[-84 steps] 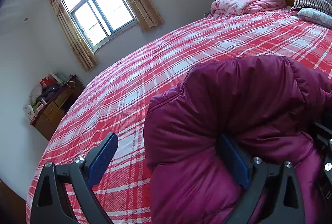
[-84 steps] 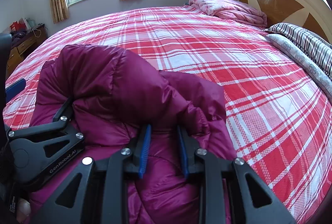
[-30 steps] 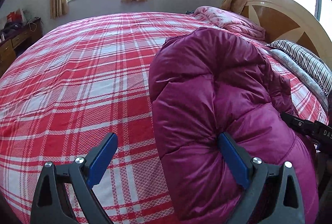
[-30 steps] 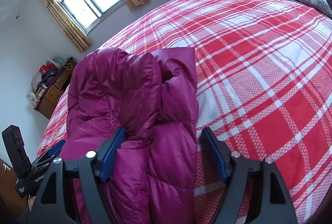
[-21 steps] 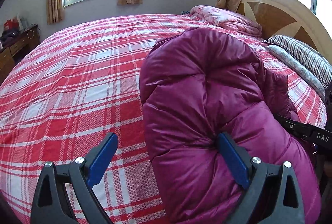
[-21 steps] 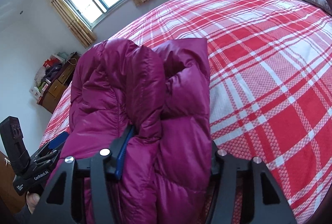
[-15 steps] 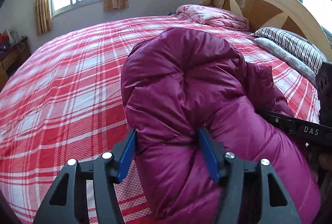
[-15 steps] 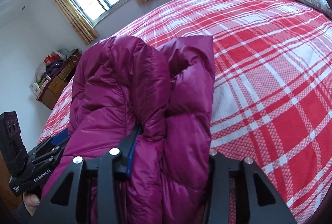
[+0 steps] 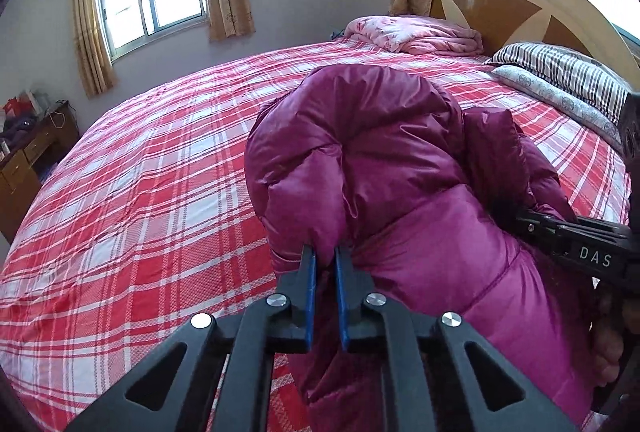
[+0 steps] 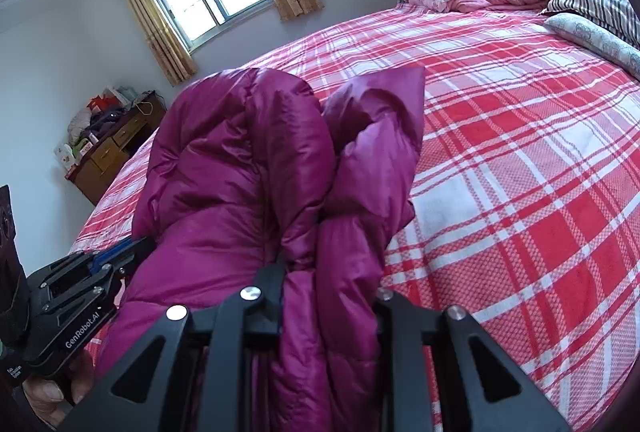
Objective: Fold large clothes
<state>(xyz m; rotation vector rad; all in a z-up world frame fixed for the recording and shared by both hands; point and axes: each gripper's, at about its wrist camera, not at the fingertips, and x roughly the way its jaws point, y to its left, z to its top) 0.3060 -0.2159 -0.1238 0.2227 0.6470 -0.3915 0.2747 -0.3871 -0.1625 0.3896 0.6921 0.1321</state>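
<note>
A puffy magenta down jacket (image 9: pixel 384 168) lies bunched and folded on the red plaid bed; it also shows in the right wrist view (image 10: pixel 248 168). My left gripper (image 9: pixel 324 256) is shut on a fold of the jacket at its near left edge. My right gripper (image 10: pixel 328 272) is shut on a thick bundle of the jacket, its blue pads hidden by fabric. The right gripper shows at the right of the left wrist view (image 9: pixel 576 240), and the left gripper at the left of the right wrist view (image 10: pixel 116 256).
The red plaid bedspread (image 9: pixel 140 192) spreads wide to the left and far side. A pink quilt (image 9: pixel 416 36) and striped pillows (image 9: pixel 568 72) lie by the wooden headboard (image 9: pixel 516 4). A cluttered wooden dresser (image 10: pixel 112 152) stands by the windowed wall.
Both grippers, open around the jacket a second ago, have closed on its folds. The jacket's near edge is now pinched in at both grips.
</note>
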